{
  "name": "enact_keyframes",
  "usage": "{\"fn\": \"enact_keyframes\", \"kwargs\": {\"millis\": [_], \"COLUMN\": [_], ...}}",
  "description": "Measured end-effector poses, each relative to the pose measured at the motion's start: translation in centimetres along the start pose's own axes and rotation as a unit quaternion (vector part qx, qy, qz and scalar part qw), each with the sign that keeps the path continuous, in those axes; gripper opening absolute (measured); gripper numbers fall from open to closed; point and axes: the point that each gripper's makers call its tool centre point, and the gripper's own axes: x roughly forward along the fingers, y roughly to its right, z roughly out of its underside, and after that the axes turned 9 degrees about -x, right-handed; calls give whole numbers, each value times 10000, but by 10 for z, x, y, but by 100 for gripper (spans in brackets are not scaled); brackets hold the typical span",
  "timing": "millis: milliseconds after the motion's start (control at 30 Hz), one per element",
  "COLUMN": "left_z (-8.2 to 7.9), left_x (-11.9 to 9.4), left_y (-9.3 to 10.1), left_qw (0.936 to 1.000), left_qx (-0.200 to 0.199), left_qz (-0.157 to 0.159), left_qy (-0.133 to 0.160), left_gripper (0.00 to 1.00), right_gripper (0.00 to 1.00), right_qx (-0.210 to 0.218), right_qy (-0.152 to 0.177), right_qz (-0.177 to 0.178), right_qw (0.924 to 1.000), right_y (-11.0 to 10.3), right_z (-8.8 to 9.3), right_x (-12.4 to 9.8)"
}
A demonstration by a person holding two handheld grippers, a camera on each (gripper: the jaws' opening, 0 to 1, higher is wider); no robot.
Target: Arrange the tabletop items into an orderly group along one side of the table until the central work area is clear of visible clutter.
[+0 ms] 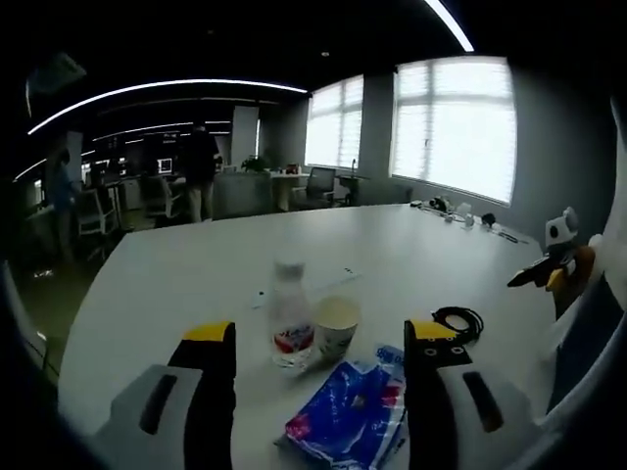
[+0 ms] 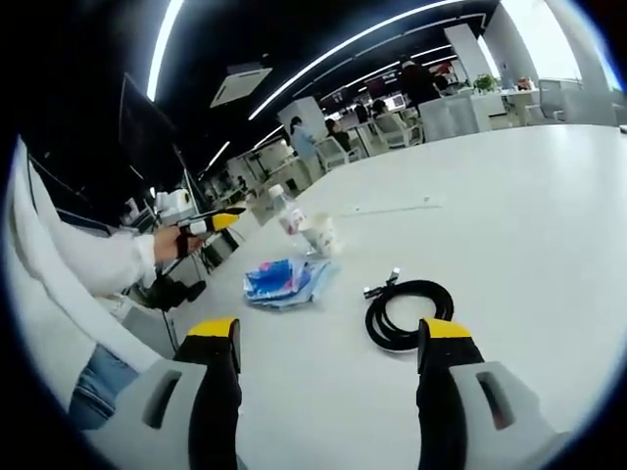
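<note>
We see our left gripper (image 1: 320,338) released, jaws spread and holding nothing, above the white worktop (image 1: 196,284). Just past it a plastic bottle (image 1: 290,315) stands upright, long axis vertical, cap up, touching or just beside a paper cup (image 1: 335,326), mouth up. A blue snack packet (image 1: 348,406) lies flat between the jaws. Our right gripper (image 2: 333,338) is likewise released and empty; the coiled black cable (image 2: 407,311) lies flat beyond it, its plug end pointing toward the packet.
</note>
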Motion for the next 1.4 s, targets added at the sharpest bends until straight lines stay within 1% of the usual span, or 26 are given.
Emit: {"fn": "enact_keyframes", "kwargs": {"millis": [133, 300, 400, 467, 567, 633, 700, 800, 833, 900, 967, 1033, 1100, 1267, 1400], "left_z": [1, 9, 19, 27, 34, 36, 38, 40, 41, 42, 45, 47, 49, 57, 63], "left_x": [-1, -2, -3, -4, -6, -8, -11, -16, -18, -22, -26, -30, -33, -43, -50], "left_y": [-1, -2, 6, 11, 17, 23, 27, 31, 32, 35, 37, 39, 40, 41, 40], "left_qw": [10000, 9998, 9998, 9997, 9994, 9994, 9994, 9993, 9991, 9990, 9989, 9987, 9987, 9978, 9972], "left_qx": [-62, -140, -41, -56, -110, -199, -166, -166, -249, -265, -222, -264, -272, -401, -482], "left_qz": [-37, -126, -134, -106, -115, -93, -117, -165, -200, -244, -304, -330, -346, -453, -525], "left_qy": [29, -36, -137, -227, -302, -283, -281, -282, -273, -255, -290, -285, -265, -263, -229], "left_gripper": [71, 70, 70, 70, 70, 70, 70, 70, 70, 70, 70, 70, 70, 69, 68], "right_gripper": [72, 72, 73, 72, 72, 72, 72, 72, 72, 73, 73, 73, 72, 72, 72], "right_qx": [-7, 7, 14, 23, -44, -83, -45, -145, -174, -228, -280, -315, -412, -665, -818], "right_qy": [-11, -64, -59, -70, -133, -165, -150, -232, -250, -215, -233, -246, -295, -409, -419], "right_qz": [-21, -21, -20, -37, -54, -41, -59, -158, -194, -263, -361, -431, -572, -775, -933], "right_qw": [10000, 10000, 10000, 10000, 9999, 9998, 9999, 9995, 9993, 9992, 9987, 9983, 9971, 9939, 9914], "right_y": [0, 1, 3, 3, 4, 5, 6, 2, 0, -4, -9, -13, -20, -27, -34], "right_z": [0, 4, 3, 4, 6, 7, 6, 7, 7, 4, 2, 1, 0, -5, -12], "right_x": [1, 2, 2, 3, 4, 4, 5, 10, 12, 17, 21, 25, 30, 44, 53]}}
